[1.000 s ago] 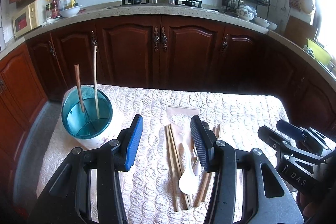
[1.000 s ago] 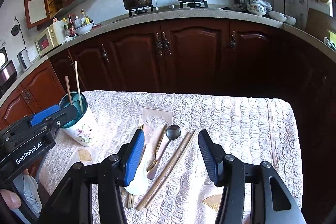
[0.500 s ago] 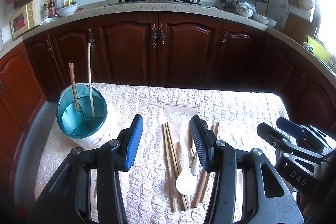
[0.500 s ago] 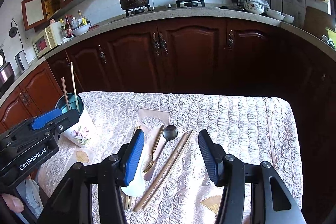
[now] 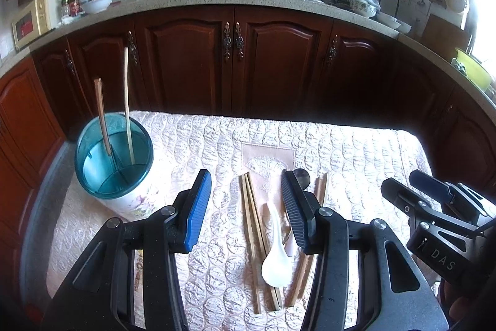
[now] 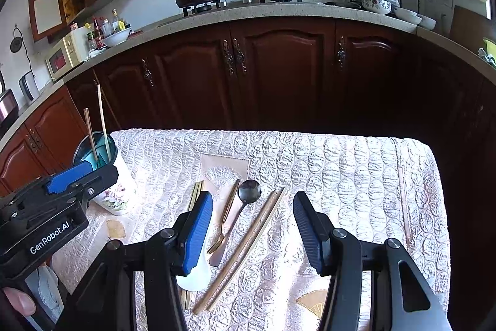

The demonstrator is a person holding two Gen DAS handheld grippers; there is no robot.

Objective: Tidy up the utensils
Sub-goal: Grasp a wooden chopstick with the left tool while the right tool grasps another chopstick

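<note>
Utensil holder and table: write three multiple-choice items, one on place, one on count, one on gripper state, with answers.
1. Where does the white ceramic spoon lie?
A. in the holder
B. on the quilted tablecloth
C. on the counter

2. How many sticks stand in the teal-lined utensil holder?
A. none
B. two
C. five

3. How is the left gripper?
A. open, empty
B. shut on a spoon
C. shut on chopsticks

Answers: B, it lies flat among the loose chopsticks; B, two rise above the rim; A, both fingers stand apart above the cloth.
</note>
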